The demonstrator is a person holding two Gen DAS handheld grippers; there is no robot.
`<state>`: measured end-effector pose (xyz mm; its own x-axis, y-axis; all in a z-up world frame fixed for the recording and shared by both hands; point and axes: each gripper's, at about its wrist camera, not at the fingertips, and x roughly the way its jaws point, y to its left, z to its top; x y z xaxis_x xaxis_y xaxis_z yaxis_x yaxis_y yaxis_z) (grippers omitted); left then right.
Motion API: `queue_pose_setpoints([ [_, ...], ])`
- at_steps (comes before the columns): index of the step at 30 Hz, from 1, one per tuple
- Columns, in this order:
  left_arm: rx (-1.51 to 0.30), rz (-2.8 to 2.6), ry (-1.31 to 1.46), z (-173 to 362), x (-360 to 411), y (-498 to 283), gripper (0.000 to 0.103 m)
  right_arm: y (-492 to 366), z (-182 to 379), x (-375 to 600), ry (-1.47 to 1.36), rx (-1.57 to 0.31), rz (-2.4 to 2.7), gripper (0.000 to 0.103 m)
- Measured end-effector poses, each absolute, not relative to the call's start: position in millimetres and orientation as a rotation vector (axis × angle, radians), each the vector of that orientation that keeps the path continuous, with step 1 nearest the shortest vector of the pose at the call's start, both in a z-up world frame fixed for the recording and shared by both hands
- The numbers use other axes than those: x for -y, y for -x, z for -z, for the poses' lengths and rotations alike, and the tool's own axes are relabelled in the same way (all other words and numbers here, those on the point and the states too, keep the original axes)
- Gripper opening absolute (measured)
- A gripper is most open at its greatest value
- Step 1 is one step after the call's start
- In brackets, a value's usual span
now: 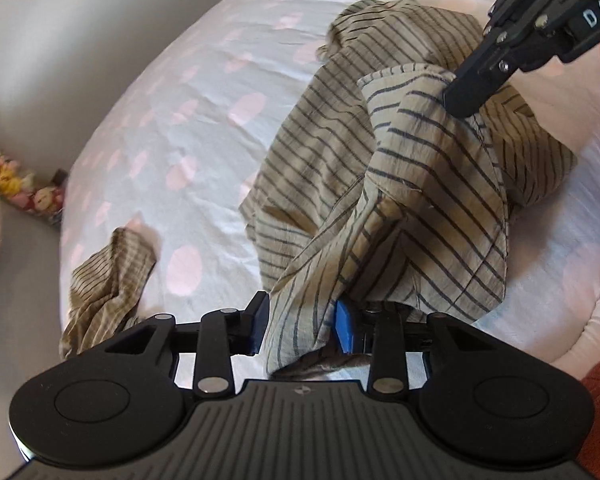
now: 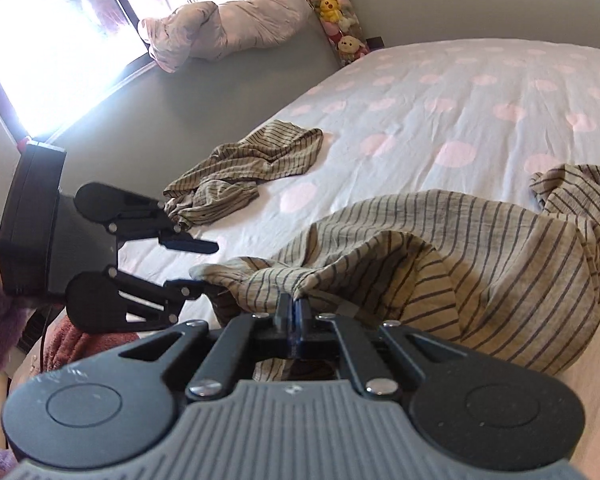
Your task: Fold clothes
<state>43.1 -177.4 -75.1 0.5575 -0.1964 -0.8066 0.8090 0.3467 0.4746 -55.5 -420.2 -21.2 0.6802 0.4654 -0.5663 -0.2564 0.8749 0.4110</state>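
1. Striped cloth of the shirt (image 1: pixel 380 184) hangs between the spread fingers of the left tool (image 1: pixel 300 328), whose blue pads (image 1: pixel 343 326) stand apart, not pinching it.
2. From the right wrist view, the right tool (image 2: pixel 293 312) is clamped tight on a fold of the same shirt (image 2: pixel 480 248), lifting it off the bed (image 2: pixel 440 92).
3. Most of the shirt lies crumpled on the dotted sheet, one sleeve (image 2: pixel 252 164) trailing off toward the bed's edge.
4. Soft toys (image 2: pixel 332 4) line the wall, and a rolled duvet (image 2: pixel 228 24) sits near the window.
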Motion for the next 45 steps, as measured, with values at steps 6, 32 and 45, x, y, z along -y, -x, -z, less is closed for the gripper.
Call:
queue_pose_setpoints([
  [6, -0.712, 0.649, -0.949, 79.5, 176.0, -38.1, 0.033, 61.2, 14.0, 418.9, -0.298, -0.686, -0.425, 0.002],
  [32, -0.743, 0.498, -0.726, 67.1, 145.2, -66.4, 0.0, 70.2, 27.3, 445.4, -0.146, -0.763, -0.368, 0.008],
  [45, -0.806, 0.418, -0.649, 81.6, 112.8, -92.0, 0.0, 84.4, 44.9, 465.2, 0.318, -0.85, -0.345, 0.029],
])
